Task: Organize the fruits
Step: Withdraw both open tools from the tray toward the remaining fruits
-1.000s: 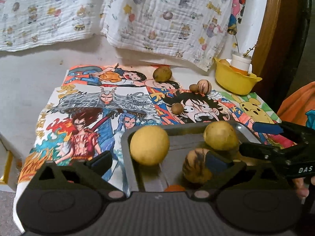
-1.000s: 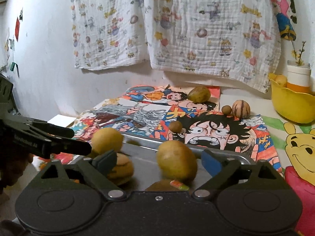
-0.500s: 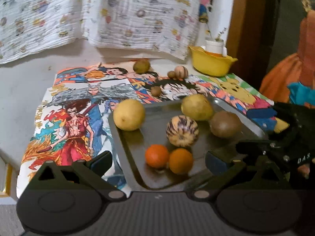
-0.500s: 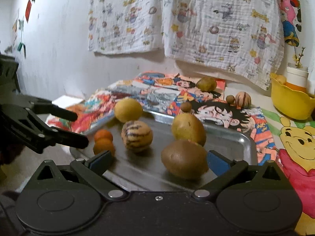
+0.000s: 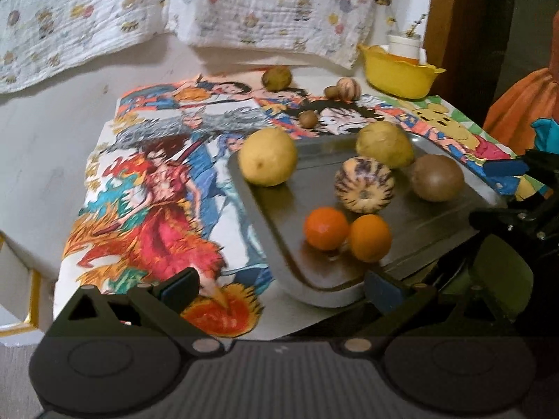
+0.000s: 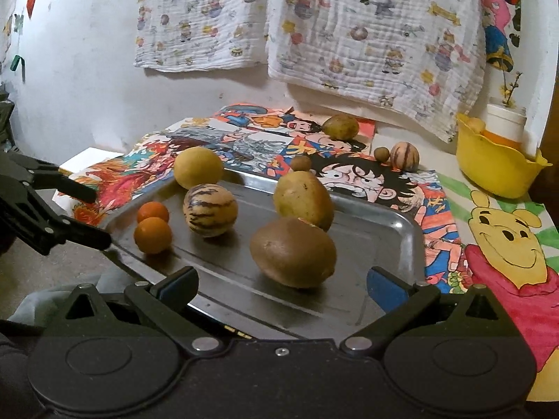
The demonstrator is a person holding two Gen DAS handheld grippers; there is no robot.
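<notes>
Both grippers have backed off the tray [image 6: 401, 230]; right gripper [image 6: 281, 281] has just opened fully, empty, as is the open left gripper [image 5: 281, 288]. Brown fruit [image 6: 292, 252] sits on the tray's near edge, long axis crosswise, nearest the right one.

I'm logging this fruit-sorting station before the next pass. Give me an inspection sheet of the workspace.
Surface: table covered by cartoon-print cloth.
Job's things: metal tray holds two oranges, striped melon, yellow fruit, another yellow fruit, brown fruit; four fruits lie loose on the cloth behind it.
Clutter: yellow bowl with a cup.
Grippers: left gripper open, empty; right gripper open, empty.
Cables: nothing seen.
Surroundings: printed cloths hang on the wall.
</notes>
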